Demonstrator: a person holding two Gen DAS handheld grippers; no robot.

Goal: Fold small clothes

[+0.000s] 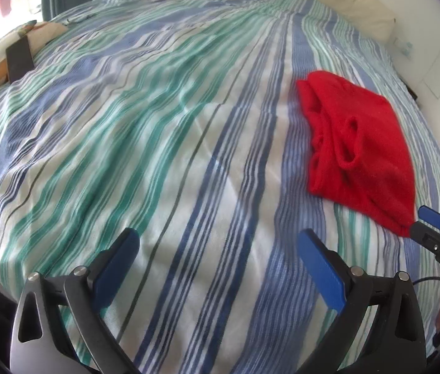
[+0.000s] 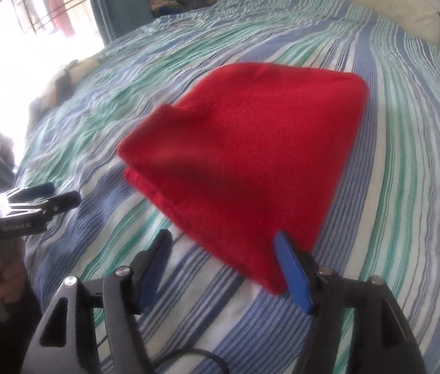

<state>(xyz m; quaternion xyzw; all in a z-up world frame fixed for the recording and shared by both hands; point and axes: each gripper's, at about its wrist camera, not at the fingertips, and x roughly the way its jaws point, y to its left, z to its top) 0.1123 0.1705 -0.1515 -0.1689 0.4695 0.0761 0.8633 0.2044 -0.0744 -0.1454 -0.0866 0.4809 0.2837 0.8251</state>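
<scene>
Right gripper (image 2: 223, 255) pointing steeply down at the bed (image 2: 407, 187), jaws standing wide, nothing clamped; near corner of the folded red garment (image 2: 244, 155) lying between the fingers, its tip just beside the right pad (image 2: 291, 271); contact not discernible.

Left gripper (image 1: 220, 249) angling down likewise, jaws spread wide over bare striped sheet, empty, well left of the garment (image 1: 360, 143).

Garment lying flat, folded, toward the bed's right side, short of the edge. Open sheet stretching left and beyond. Cushion (image 1: 372, 9) sitting at the far edge.
</scene>
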